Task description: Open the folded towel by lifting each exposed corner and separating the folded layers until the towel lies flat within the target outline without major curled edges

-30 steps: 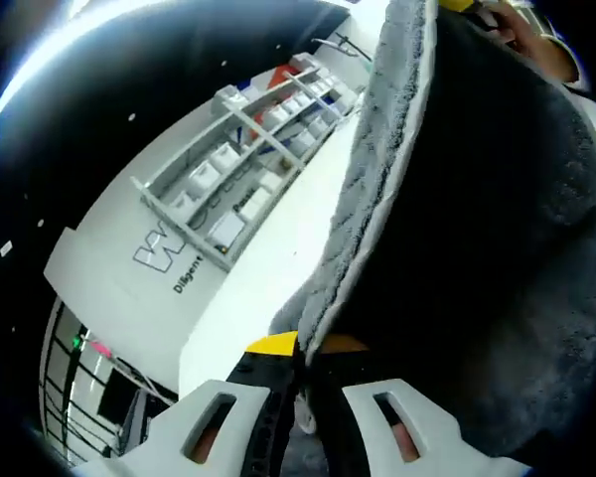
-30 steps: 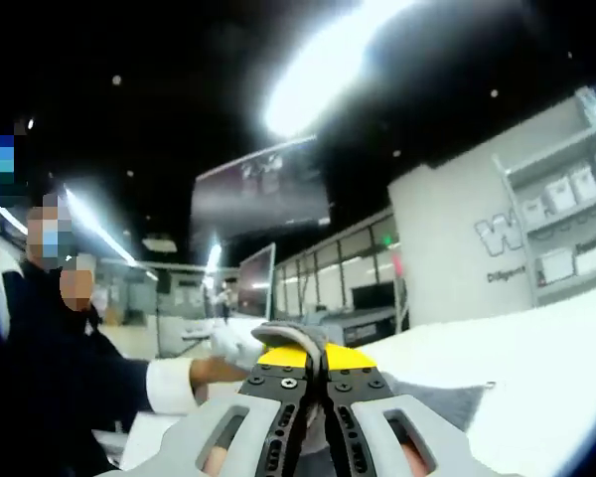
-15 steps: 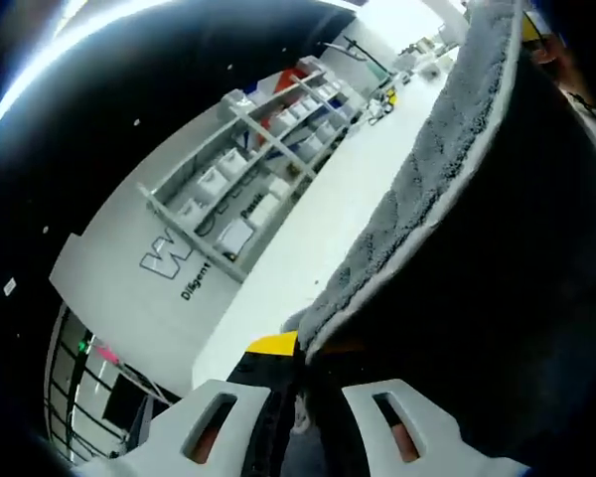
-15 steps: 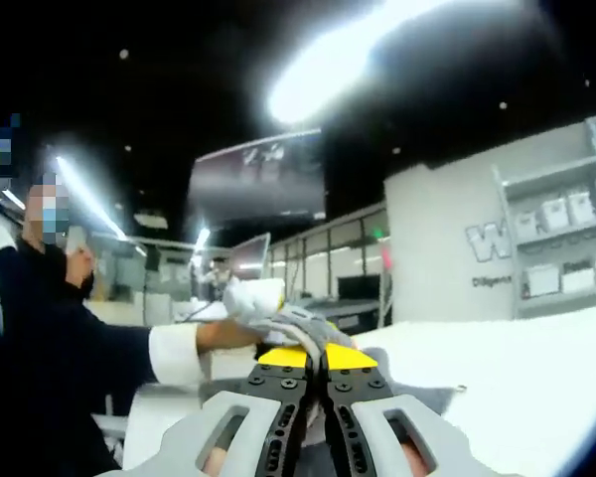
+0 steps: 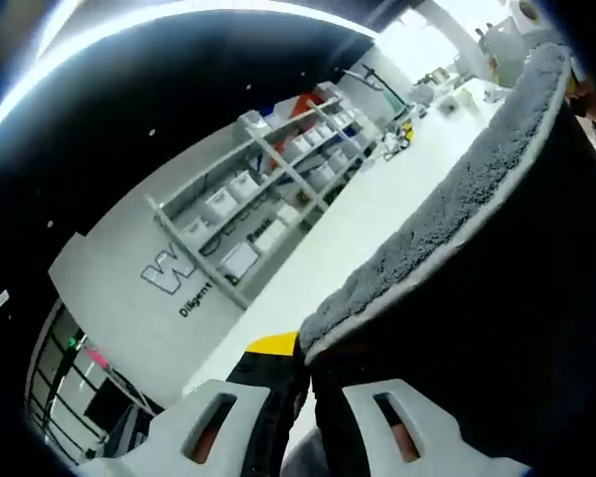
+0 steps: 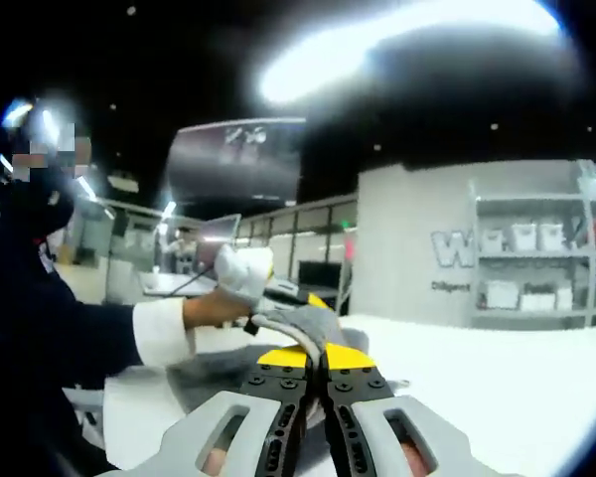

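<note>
Here, nearest first:
Left hand-held gripper (image 5: pixel 306 373): its two jaws rise from the bottom of the left gripper view, pressed together and clenched on the towel's hem, a yellow tip showing at the pinch.
Towel, left gripper view (image 5: pixel 447 224): grey and fluffy, with a pale stitched edge; it runs from the pinch up toward the view's upper right, and its dark shaded face covers the right side.
Right hand-held gripper (image 6: pixel 323 363): jaws also closed, yellow tips meeting, with a bunched fold of the same towel (image 6: pixel 308 326) gripped between them.
Towel, right gripper view: a grey fold humps just over the jaw tips; more grey cloth trails down on either side of the jaws toward the white surface.
Person's hand (image 6: pixel 236 276): in a white glove with a white cuff and dark sleeve, it comes in from the left of the right gripper view, just behind the gripped fold, holding the other gripper.
Table (image 6: pixel 497 368): white, stretching beyond the towel; in the left gripper view it reads as a bright slanted band.
Shelving (image 5: pixel 278 194): pale open racks with white boxes against a white wall, past the table.
Wall lettering (image 5: pixel 169 273): a large "W" logo with smaller words beneath, too small to read fully.
Ceiling: dark, with a long bright light strip (image 6: pixel 397 40).
</note>
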Available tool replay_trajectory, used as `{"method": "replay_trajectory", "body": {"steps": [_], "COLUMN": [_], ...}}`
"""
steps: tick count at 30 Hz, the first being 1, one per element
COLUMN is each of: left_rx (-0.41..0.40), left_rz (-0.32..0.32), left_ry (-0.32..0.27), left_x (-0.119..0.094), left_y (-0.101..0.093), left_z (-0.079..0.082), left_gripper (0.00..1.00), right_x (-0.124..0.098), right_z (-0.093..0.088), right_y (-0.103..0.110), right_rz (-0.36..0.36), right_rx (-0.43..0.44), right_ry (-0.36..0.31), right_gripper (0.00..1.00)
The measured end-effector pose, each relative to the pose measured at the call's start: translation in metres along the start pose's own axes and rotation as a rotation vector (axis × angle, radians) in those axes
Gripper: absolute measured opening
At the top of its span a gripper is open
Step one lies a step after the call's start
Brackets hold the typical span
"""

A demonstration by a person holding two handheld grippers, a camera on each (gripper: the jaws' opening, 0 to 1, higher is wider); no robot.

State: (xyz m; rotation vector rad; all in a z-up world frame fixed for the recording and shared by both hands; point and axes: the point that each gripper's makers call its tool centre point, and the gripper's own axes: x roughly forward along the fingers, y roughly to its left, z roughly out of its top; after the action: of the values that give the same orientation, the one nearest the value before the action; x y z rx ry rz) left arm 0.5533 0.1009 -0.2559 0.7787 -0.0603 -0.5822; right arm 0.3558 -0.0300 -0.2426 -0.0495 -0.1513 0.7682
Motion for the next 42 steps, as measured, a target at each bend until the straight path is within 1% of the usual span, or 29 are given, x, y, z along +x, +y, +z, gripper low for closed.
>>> {"method": "replay_trajectory", "body": {"steps": [1, 2, 4, 6, 7, 9, 10, 12, 16, 19, 20, 21, 22, 24, 27, 28, 29, 30, 32, 33, 34, 36, 38, 42], "left_rx": [0.000, -0.001, -0.006, -0.016, -0.007, -0.016, -0.020, -0.003, -0.004, -0.015, -0.038, -0.054, -0.050, -0.049, -0.023, -0.022, -0.011, -0.004, 0.013, 0.015, 0.016, 0.010, 0.009, -0.009], "left_rz": [-0.002, -0.004, -0.010, -0.028, -0.036, -0.055, -0.059, -0.065, -0.079, -0.084, -0.084, -0.088, -0.092, -0.103, -0.129, -0.151, -0.158, -0.160, -0.168, -0.169, -0.168, -0.166, -0.158, -0.156], "left_ry": [-0.015, -0.020, -0.034, -0.051, -0.056, -0.071, -0.071, -0.074, -0.085, -0.102, -0.111, -0.119, -0.122, -0.125, -0.134, -0.117, -0.116, -0.120, -0.135, -0.138, -0.139, -0.136, -0.136, -0.159], "left_x": [0.002, 0.004, 0.010, 0.017, 0.021, 0.027, 0.029, 0.038, 0.050, 0.053, 0.055, 0.060, 0.067, 0.074, 0.083, 0.087, 0.088, 0.089, 0.089, 0.091, 0.093, 0.096, 0.102, 0.109], "left_y": [-0.002, -0.002, -0.005, -0.008, -0.011, -0.020, -0.022, -0.025, -0.036, -0.039, -0.040, -0.040, -0.039, -0.049, -0.059, -0.064, -0.067, -0.071, -0.080, -0.080, -0.079, -0.078, -0.078, -0.082], "left_z": [0.007, 0.010, 0.019, 0.027, 0.031, 0.042, 0.044, 0.050, 0.063, 0.071, 0.075, 0.080, 0.087, 0.091, 0.099, 0.097, 0.098, 0.100, 0.104, 0.109, 0.113, 0.114, 0.120, 0.132], "left_gripper": [0.03, 0.03, 0.03, 0.03, 0.03, 0.03, 0.03, 0.03, 0.03, 0.03, 0.03, 0.03, 0.03, 0.03, 0.03, 0.03, 0.03, 0.03, 0.03, 0.03, 0.03, 0.03, 0.03, 0.03], "right_x": [-0.003, -0.007, -0.013, -0.019, -0.021, -0.025, -0.028, -0.032, -0.040, -0.048, -0.051, -0.053, -0.056, -0.062, -0.071, -0.075, -0.077, -0.081, -0.085, -0.085, -0.085, -0.088, -0.090, -0.097], "right_z": [0.001, 0.002, 0.010, 0.015, 0.017, 0.016, 0.016, 0.015, 0.015, 0.020, 0.022, 0.024, 0.025, 0.026, 0.028, 0.029, 0.030, 0.036, 0.041, 0.041, 0.038, 0.035, 0.032, 0.032], "right_y": [-0.002, -0.004, -0.008, -0.013, -0.016, -0.019, -0.022, -0.027, -0.037, -0.048, -0.050, -0.054, -0.059, -0.067, -0.078, -0.081, -0.082, -0.082, -0.080, -0.079, -0.079, -0.083, -0.088, -0.100], "right_rz": [-0.012, -0.025, -0.042, -0.059, -0.065, -0.070, -0.078, -0.088, -0.116, -0.142, -0.145, -0.153, -0.163, -0.178, -0.206, -0.210, -0.211, -0.218, -0.215, -0.212, -0.209, -0.231, -0.239, -0.269], "right_rx": [-0.009, -0.017, -0.038, -0.056, -0.055, -0.048, -0.040, -0.041, -0.054, -0.056, -0.060, -0.061, -0.061, -0.046, -0.019, -0.011, -0.011, -0.026, -0.029, -0.029, -0.036, -0.051, -0.048, -0.029], "right_ry": [0.003, -0.001, -0.001, 0.001, 0.001, 0.015, 0.016, 0.025, 0.034, 0.028, 0.027, 0.027, 0.025, 0.029, 0.016, 0.018, 0.018, -0.008, -0.017, -0.015, 0.002, 0.013, 0.021, 0.010], "right_gripper": [0.00, 0.00, 0.00, 0.00, 0.00, 0.00, 0.00, 0.00, 0.00, 0.00, 0.00, 0.00, 0.00, 0.00, 0.00, 0.00, 0.00, 0.00, 0.00, 0.00, 0.00, 0.00, 0.00, 0.00]}}
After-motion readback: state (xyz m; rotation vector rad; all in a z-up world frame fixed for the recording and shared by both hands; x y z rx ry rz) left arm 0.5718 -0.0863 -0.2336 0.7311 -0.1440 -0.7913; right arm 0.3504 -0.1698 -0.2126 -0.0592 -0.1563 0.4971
